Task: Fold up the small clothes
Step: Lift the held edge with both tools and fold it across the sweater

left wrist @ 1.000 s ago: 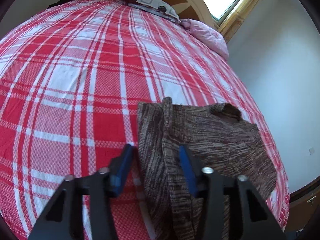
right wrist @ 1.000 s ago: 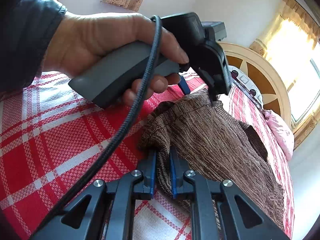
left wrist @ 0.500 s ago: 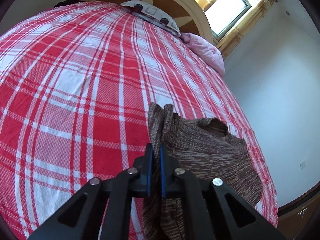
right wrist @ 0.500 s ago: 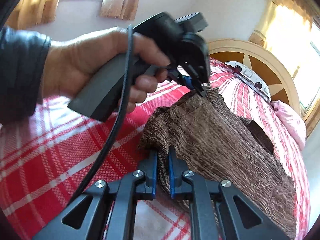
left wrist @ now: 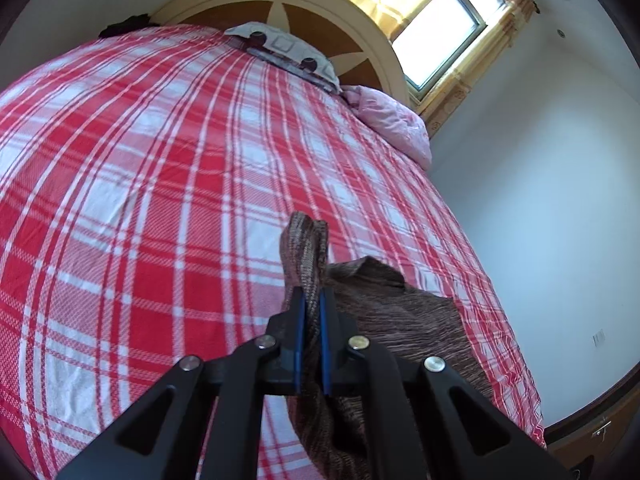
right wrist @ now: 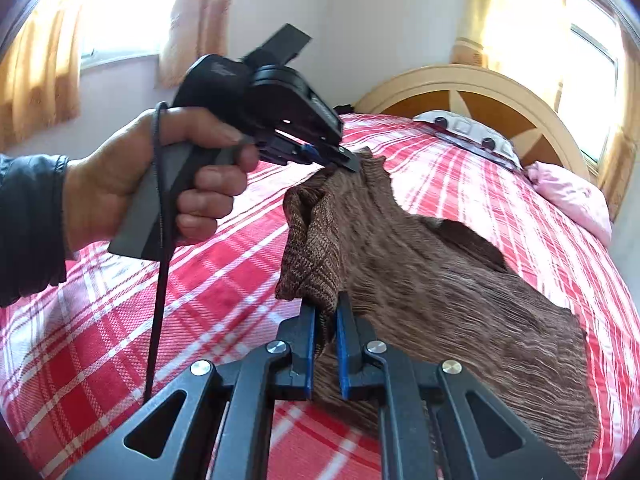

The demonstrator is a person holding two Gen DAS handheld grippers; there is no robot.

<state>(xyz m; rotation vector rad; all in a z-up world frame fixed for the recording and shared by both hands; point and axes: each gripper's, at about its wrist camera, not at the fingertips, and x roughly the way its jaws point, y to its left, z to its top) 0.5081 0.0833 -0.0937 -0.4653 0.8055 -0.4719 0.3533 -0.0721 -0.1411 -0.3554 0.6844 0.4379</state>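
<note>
Left gripper (left wrist: 310, 300) clamped on edge of brown knit garment (left wrist: 400, 320), fold of fabric sticking up past blue pads (left wrist: 298, 340). Right gripper (right wrist: 324, 316) clamped on another bunched corner of same garment (right wrist: 440, 280). Left gripper's tip (right wrist: 348, 162) visible in right wrist view, biting far edge; hand (right wrist: 160, 180) on grey handle, dark sleeve (right wrist: 28, 224), black cable (right wrist: 158, 280) hanging. Garment's held edge lifted, rest draped on red-white plaid bedspread (left wrist: 140, 200). Pink pillow (left wrist: 392, 124) near headboard (left wrist: 320, 12).

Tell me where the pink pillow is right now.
The pink pillow lies at the bed's far right corner, beside the patterned pillow, under the window.
</note>
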